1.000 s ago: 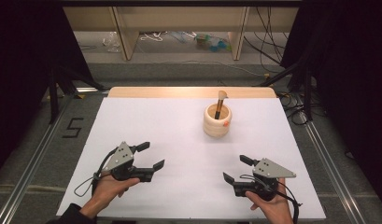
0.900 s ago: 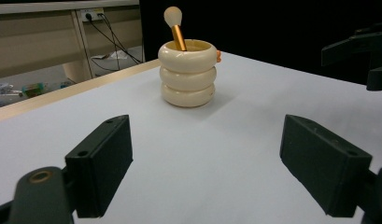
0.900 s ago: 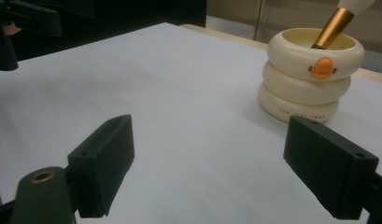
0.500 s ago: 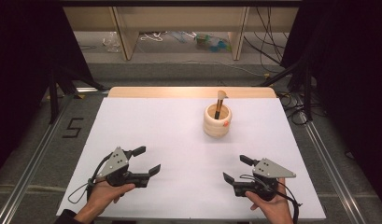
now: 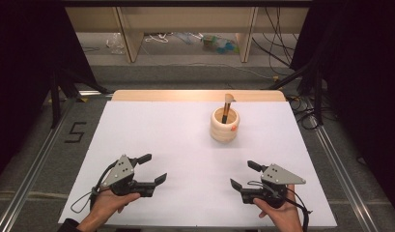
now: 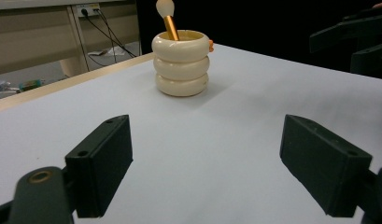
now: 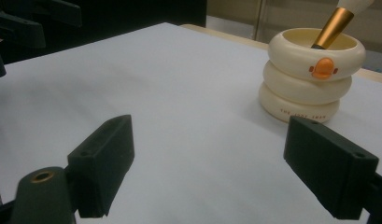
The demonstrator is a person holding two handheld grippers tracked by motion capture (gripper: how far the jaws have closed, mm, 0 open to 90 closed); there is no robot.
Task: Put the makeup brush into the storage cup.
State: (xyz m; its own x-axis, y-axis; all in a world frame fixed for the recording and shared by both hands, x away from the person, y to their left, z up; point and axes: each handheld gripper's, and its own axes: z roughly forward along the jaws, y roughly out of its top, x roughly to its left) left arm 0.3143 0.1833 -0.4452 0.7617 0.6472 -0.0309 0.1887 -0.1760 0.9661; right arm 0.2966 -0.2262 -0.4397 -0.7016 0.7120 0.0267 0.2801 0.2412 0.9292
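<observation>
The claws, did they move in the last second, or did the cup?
The left claw slid a little back toward the person and toward the table's left edge; its jaws are open and it holds nothing. The right claw stayed put, open and empty too. The cup with the brush in it did not move.

A cream ringed cup point(image 5: 224, 125) (orange duck face) stands upright, holding a tilted gold-handled brush point(image 5: 227, 107).
</observation>
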